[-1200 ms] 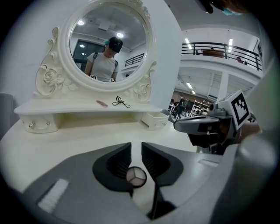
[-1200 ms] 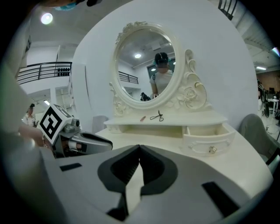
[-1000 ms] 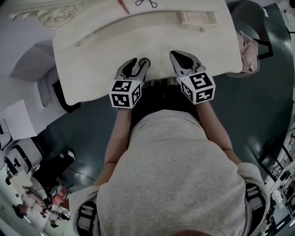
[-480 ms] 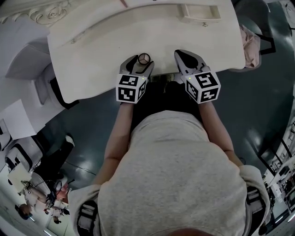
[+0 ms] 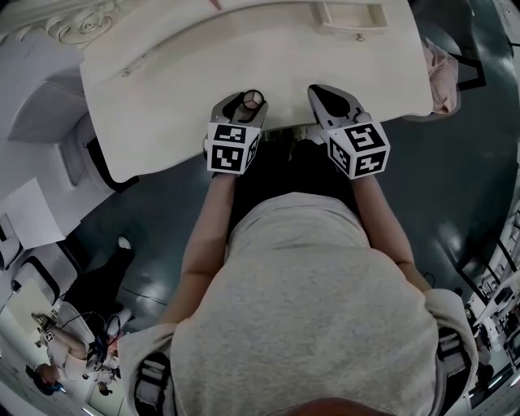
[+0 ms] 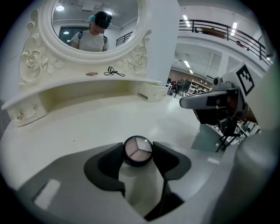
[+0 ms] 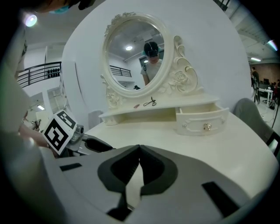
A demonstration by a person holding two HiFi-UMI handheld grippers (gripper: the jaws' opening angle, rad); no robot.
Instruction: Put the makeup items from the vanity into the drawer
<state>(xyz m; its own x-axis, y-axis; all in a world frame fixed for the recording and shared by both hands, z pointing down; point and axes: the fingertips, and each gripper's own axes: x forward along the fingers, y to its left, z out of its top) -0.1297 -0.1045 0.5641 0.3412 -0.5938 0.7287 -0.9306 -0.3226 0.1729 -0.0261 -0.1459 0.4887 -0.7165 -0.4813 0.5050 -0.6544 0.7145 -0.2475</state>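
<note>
The left tongs (image 6: 138,154) are closing on the round eyeshadow compact (image 6: 137,148), which sits between their pads at the table's (image 6: 87,118) near edge. The right tongs (image 7: 139,151) are shut and empty. The open drawer (image 7: 202,114) lies back-right, nearer them.

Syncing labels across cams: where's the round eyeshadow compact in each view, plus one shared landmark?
Head view: eyeshadow compact at upper centre, near the front edge of the vanity, between the closing jaws of the left gripper.
Left gripper view: lower centre, both pads against its sides.
Right gripper view: not visible.
Shared landmark: the open drawer.
</note>
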